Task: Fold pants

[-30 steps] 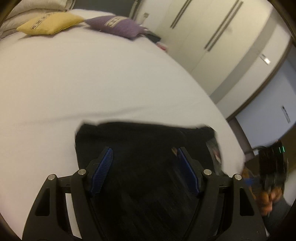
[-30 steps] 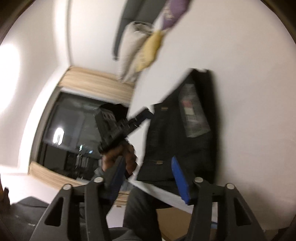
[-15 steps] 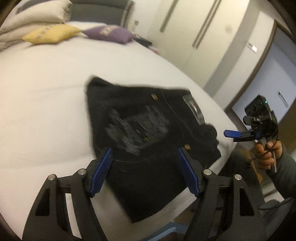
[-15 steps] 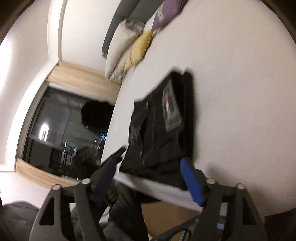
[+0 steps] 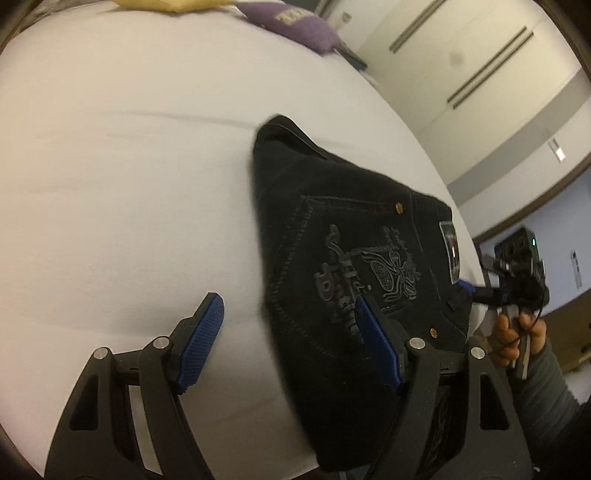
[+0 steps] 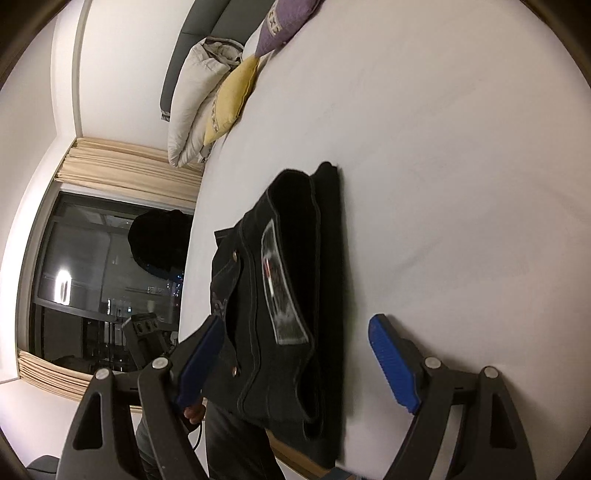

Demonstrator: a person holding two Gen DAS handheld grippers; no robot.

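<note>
The folded black pants (image 5: 354, 280) lie near the bed's (image 5: 129, 177) edge, right of centre in the left wrist view, back pocket and patch facing up. The left tongs (image 5: 291, 343) stand wide at the lower centre, nothing gripped, 1 blue pad over the sheet and the other over the pants' edge. In the right wrist view the right tongs (image 6: 295, 363) are also wide and empty, with the pants (image 6: 291, 295) between their pads. A yellow pillow (image 6: 232, 99) and a purple pillow (image 6: 284, 22) lie at the upper left.
</note>
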